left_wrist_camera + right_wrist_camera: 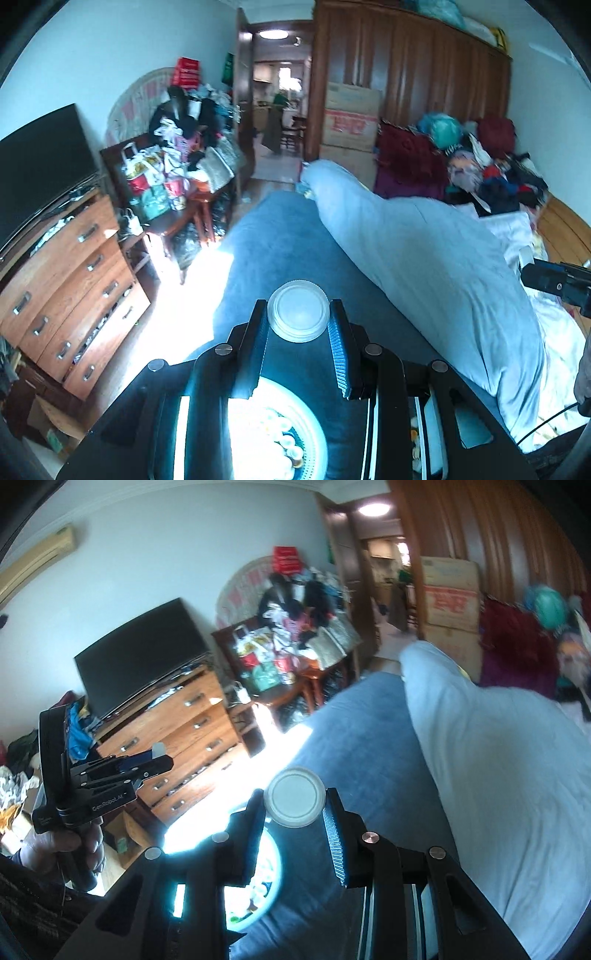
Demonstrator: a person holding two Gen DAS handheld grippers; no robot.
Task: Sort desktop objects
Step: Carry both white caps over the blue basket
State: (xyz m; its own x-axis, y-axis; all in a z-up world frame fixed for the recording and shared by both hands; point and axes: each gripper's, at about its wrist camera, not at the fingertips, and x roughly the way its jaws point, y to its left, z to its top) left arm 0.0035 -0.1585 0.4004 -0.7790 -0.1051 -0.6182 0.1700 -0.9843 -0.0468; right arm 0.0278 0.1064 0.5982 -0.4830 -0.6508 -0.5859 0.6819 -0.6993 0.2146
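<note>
Fingers (263, 325) of the left gripper (297, 322) pinch a round white lid (297, 312), flat face toward the camera; right gripper (294, 805) clamps another lid (294, 796) likewise, above the bed (280, 236)

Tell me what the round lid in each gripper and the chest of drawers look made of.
Lid in the left gripper: translucent, frosted plastic by the look, with a ridged edge. Lid in the right gripper: opaque white, probably smooth plastic, with moulded concentric rings. Chest of drawers: wood or wood veneer, grain visible, semi-gloss, with shiny metal-looking handles.
</note>
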